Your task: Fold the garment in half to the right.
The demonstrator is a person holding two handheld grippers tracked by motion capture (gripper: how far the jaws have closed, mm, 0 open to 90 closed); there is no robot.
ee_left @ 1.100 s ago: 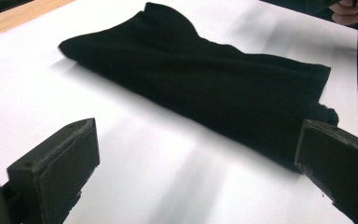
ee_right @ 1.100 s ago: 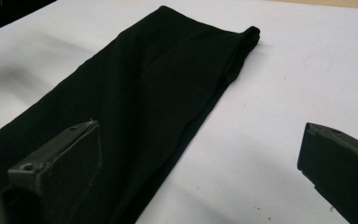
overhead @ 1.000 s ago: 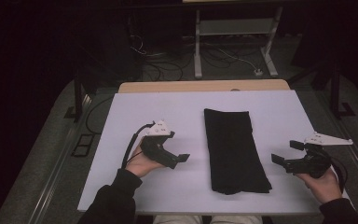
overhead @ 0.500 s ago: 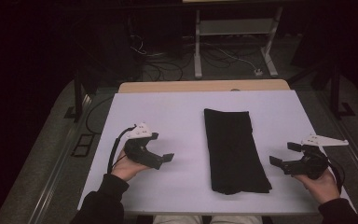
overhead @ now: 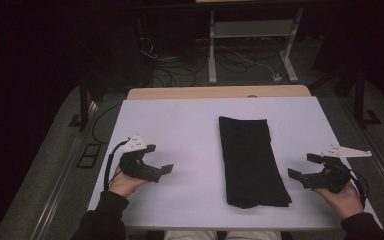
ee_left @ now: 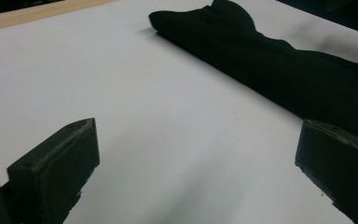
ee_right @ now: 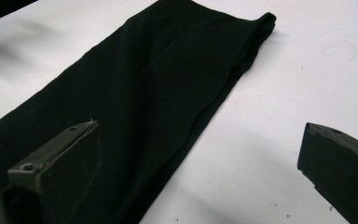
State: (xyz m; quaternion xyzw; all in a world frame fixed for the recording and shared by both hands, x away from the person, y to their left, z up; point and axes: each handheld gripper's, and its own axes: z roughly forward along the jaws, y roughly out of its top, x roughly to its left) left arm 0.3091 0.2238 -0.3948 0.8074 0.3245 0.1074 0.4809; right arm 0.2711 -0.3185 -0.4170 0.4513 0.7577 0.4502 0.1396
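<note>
- Two grippers on the white table (overhead: 190, 125), both empty, neither touching the cloth.
- Folded black cloth (overhead: 252, 160): long narrow strip, flat on the table, right of centre, running from the far side toward the near edge. Near end slightly wider, a bit ragged.
- Left gripper (overhead: 159, 159): low over bare table near the front-left corner, well apart from the cloth, jaws spread wide and aimed roughly at it. Left gripper view confirms: wide gap, only bare table between the jaws, cloth (ee_left: 279, 65) lying across the background.
- Right gripper (overhead: 306, 166): near the front-right edge, just beside the cloth's near right corner, jaws likewise wide apart. Right gripper view: one jaw over or in front of the cloth (ee_right: 135, 107), the other over bare table; contact hard to call from this angle, probably none.
- Step, as judged: approach / pre-grasp, nothing picked up yet. Looks like another fold or a pick-up of the strip.
- Next move probably needs: right jaws down onto the near right corner, one jaw sliding under the edge before closing; left needs a long traverse to the near left corner.
- Risk: folded layers thick at the edge, easy to pinch just the top ply and drag the fold open.
</note>
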